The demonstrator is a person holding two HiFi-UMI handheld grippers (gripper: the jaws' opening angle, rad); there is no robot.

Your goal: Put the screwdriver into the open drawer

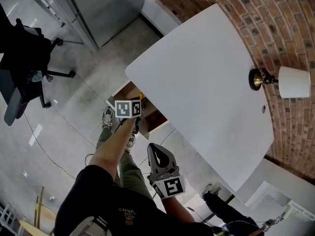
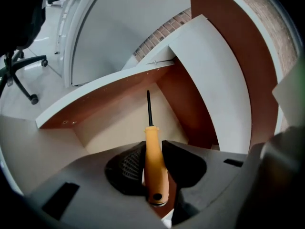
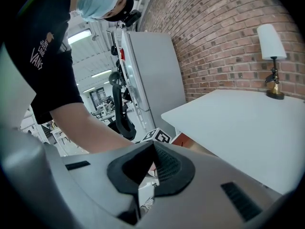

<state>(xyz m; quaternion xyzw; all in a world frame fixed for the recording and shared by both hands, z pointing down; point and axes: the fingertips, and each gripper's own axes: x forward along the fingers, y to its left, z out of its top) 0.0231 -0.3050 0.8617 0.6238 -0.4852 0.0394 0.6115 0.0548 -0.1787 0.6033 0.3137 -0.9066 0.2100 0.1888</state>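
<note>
**A:** Where is the screwdriver?

**B:** It is in your left claw [image 2: 152, 152]. The claw is clenched on the screwdriver [image 2: 155, 168], with both dark pads pressing the orange handle from either side. The butt end of the handle faces you and the thin black shaft points away from you.

**A:** And where is it relative to the drawer?

**B:** Your shaft aims into the open drawer [image 2: 114, 124], toward the far corner where the brown walls meet. The tip hangs over the pale drawer floor, but I can't tell whether it touches. From your head view, the drawer sticks out from under the edge of the white surface [image 1: 206, 77], and your left arm reaches down to it.

**A:** What about my other hand?

**B:** Your right claw [image 3: 153, 145] is clenched with its pad tips meeting and nothing between them. You hold it near your body, well apart from the drawer. A lamp [image 1: 290, 81] stands at the far side of the surface, by the brick wall [image 1: 236, 4].
</note>
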